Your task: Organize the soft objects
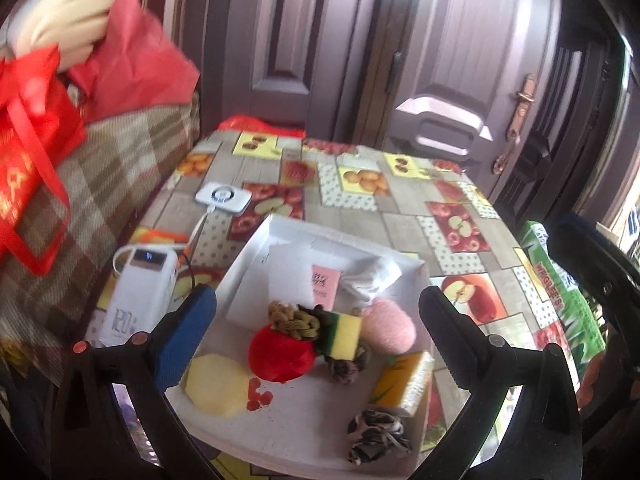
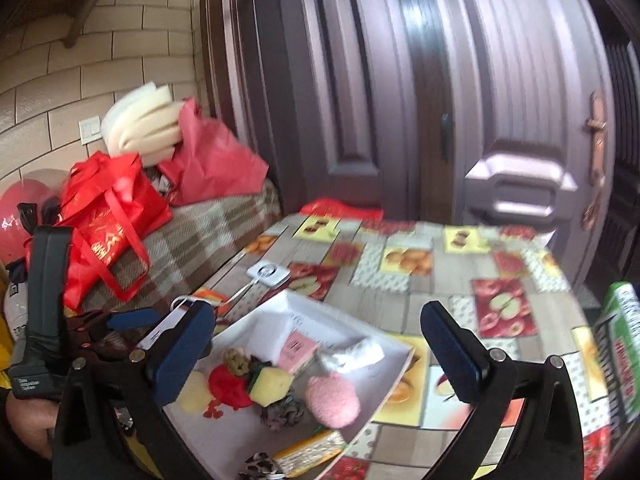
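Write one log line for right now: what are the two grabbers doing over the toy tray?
left gripper: jaws open, empty | right gripper: jaws open, empty | white tray: holds red plush, pink puff, sponge

Right view's pretty smeared, esp the door (image 2: 500, 120) and tablecloth (image 2: 440, 264). Green packet (image 2: 622, 344) cut off at the edge, patterned scrunchie (image 2: 258, 465) too.

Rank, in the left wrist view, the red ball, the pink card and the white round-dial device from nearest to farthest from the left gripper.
1. Red ball: in the tray, just ahead of the left gripper.
2. Pink card: farther back in the tray.
3. White round-dial device: on the tablecloth beyond the tray, to the left.
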The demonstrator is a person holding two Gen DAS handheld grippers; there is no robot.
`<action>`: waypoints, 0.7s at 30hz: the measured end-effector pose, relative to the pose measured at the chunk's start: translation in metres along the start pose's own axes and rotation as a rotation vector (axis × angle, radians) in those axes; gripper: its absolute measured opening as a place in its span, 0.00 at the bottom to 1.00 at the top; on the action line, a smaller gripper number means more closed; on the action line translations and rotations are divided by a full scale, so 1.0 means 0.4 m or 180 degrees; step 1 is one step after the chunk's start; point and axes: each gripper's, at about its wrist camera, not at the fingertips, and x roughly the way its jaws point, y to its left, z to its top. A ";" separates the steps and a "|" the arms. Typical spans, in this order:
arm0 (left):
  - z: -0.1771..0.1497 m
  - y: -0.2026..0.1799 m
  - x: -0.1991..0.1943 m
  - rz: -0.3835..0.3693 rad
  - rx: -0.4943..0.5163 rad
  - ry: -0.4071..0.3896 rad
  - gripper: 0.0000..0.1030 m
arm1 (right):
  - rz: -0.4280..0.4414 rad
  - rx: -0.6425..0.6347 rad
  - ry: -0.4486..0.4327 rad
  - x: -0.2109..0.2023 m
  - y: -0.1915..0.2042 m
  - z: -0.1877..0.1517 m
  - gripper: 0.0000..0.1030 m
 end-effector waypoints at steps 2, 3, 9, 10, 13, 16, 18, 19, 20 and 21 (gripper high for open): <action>0.007 -0.026 -0.034 0.0026 0.0107 -0.0083 0.99 | -0.0151 -0.0026 -0.0148 -0.037 -0.002 0.006 1.00; 0.009 -0.035 -0.043 0.0043 0.0144 -0.0101 0.99 | -0.0252 -0.0031 -0.0237 -0.056 -0.003 0.008 1.00; 0.025 -0.096 -0.101 0.0157 0.0237 -0.0107 0.99 | -0.0819 0.0009 -0.0357 -0.127 -0.036 0.032 1.00; 0.025 -0.103 -0.108 0.0179 0.0224 -0.0101 0.99 | -0.0870 0.0033 -0.0314 -0.133 -0.044 0.034 1.00; 0.026 -0.137 -0.134 0.0310 0.0245 -0.0121 0.99 | -0.0997 0.0077 -0.0281 -0.162 -0.062 0.032 1.00; 0.024 -0.185 -0.171 0.0401 0.0334 -0.0233 0.99 | -0.0976 0.0057 -0.0370 -0.203 -0.082 0.029 1.00; 0.023 -0.212 -0.195 0.0501 0.0355 -0.0323 0.99 | -0.0982 0.0066 -0.0412 -0.229 -0.089 0.027 1.00; 0.021 -0.223 -0.206 0.0575 0.0332 -0.0358 0.99 | -0.0983 0.0077 -0.0427 -0.238 -0.096 0.028 1.00; 0.019 -0.231 -0.215 0.0646 0.0284 -0.0368 0.99 | -0.0978 0.0092 -0.0432 -0.248 -0.105 0.029 1.00; 0.017 -0.238 -0.218 0.0685 0.0239 -0.0355 0.99 | -0.0972 0.0103 -0.0428 -0.256 -0.113 0.030 1.00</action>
